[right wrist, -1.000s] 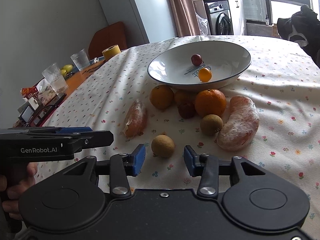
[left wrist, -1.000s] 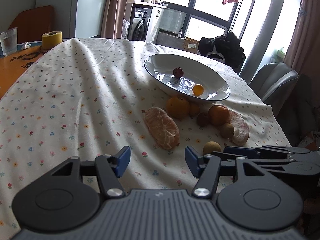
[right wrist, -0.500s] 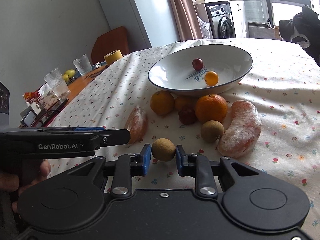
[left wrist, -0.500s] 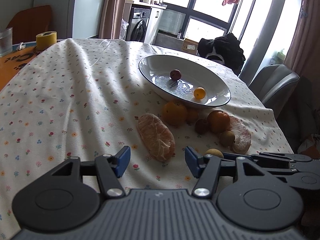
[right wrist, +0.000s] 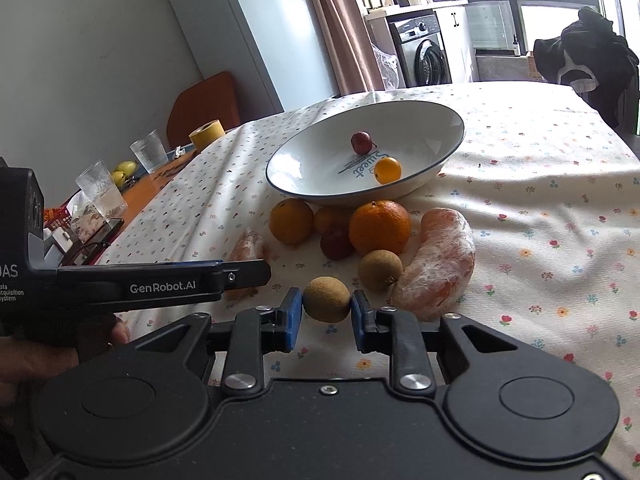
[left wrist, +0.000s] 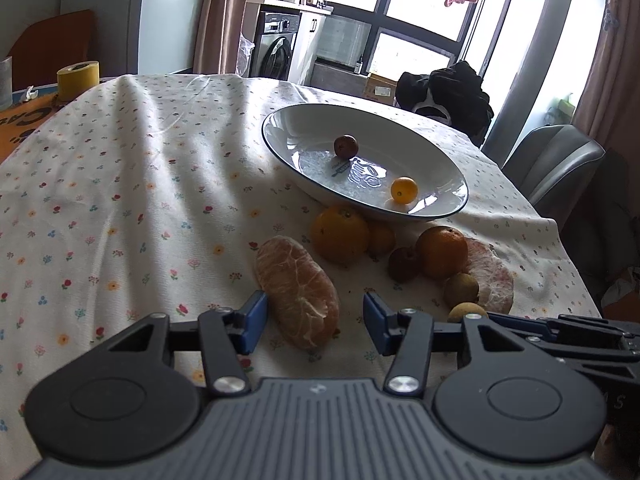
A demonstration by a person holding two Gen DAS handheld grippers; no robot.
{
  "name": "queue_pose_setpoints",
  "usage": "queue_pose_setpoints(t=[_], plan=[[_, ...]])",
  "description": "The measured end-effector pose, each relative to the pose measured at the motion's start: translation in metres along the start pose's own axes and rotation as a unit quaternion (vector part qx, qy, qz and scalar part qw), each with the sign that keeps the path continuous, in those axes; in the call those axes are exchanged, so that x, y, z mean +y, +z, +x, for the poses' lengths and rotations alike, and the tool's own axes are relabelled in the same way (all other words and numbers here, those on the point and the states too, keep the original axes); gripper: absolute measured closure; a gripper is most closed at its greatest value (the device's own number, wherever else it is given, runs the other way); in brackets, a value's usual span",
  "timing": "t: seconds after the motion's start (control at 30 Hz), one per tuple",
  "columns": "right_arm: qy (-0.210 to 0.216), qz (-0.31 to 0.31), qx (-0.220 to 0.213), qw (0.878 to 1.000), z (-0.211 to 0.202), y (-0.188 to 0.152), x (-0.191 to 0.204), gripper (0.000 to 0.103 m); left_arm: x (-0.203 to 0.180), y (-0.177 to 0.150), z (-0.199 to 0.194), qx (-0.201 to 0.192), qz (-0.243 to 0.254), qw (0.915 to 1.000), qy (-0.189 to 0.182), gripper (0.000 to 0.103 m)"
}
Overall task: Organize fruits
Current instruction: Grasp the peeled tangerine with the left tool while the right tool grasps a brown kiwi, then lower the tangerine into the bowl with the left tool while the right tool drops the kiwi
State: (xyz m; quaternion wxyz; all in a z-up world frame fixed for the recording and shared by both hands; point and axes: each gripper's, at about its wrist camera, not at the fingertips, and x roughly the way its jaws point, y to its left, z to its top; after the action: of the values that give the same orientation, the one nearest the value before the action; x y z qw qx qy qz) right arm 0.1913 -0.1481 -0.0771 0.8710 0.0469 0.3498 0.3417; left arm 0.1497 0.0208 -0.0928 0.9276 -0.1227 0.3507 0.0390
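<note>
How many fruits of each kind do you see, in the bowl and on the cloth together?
Oranges: 2
Small orange fruits: 2
Small dark red fruits: 2
Brown round fruits: 2
Peeled citrus pieces: 2
Total: 10

Two small fruits were counted inside the one white bowl: a dark red one and a small orange one. On the tabletop, two whole oranges were seen, one left and one right, with one smaller orange fruit partly hidden between them. Two peeled citrus pieces were counted, one left and one right. One dark red fruit and two brown round fruits were noted. Two drinking glasses, one yellow tape roll and two grippers were counted.
</note>
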Motion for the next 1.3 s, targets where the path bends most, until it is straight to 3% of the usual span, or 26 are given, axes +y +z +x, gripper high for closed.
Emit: queue_pose_setpoints(t=[0.27, 0.3, 0.37, 0.47, 0.67, 1.3], plan=[[-0.005, 0.005, 0.003, 1.000, 0.004, -0.004, -0.001, 0.078, -0.009, 0.005, 0.011, -0.005, 0.015, 0.9998, 0.012, 0.052], [-0.006, 0.006, 0.004, 1.000, 0.004, -0.004, -0.001, 0.078, -0.010, 0.005, 0.011, -0.004, 0.017, 0.9997, 0.015, 0.054], [-0.005, 0.006, 0.005, 1.000, 0.004, -0.004, -0.001, 0.078, -0.011, 0.005, 0.011, -0.005, 0.024, 0.9991, 0.033, 0.067], [-0.003, 0.002, 0.001, 1.000, 0.003, -0.004, 0.002, 0.078, -0.005, 0.005, 0.008, -0.004, 0.016, 0.9996, 0.022, 0.069], [-0.007, -0.001, -0.012, 1.000, -0.003, 0.000, 0.005, 0.078, 0.002, 0.002, -0.004, -0.003, -0.001, 1.0000, 0.008, 0.070], [-0.025, -0.001, -0.062, 0.998, -0.023, 0.027, 0.003, 0.078, -0.008, 0.026, -0.047, -0.061, 0.003, 0.9981, -0.007, 0.070]])
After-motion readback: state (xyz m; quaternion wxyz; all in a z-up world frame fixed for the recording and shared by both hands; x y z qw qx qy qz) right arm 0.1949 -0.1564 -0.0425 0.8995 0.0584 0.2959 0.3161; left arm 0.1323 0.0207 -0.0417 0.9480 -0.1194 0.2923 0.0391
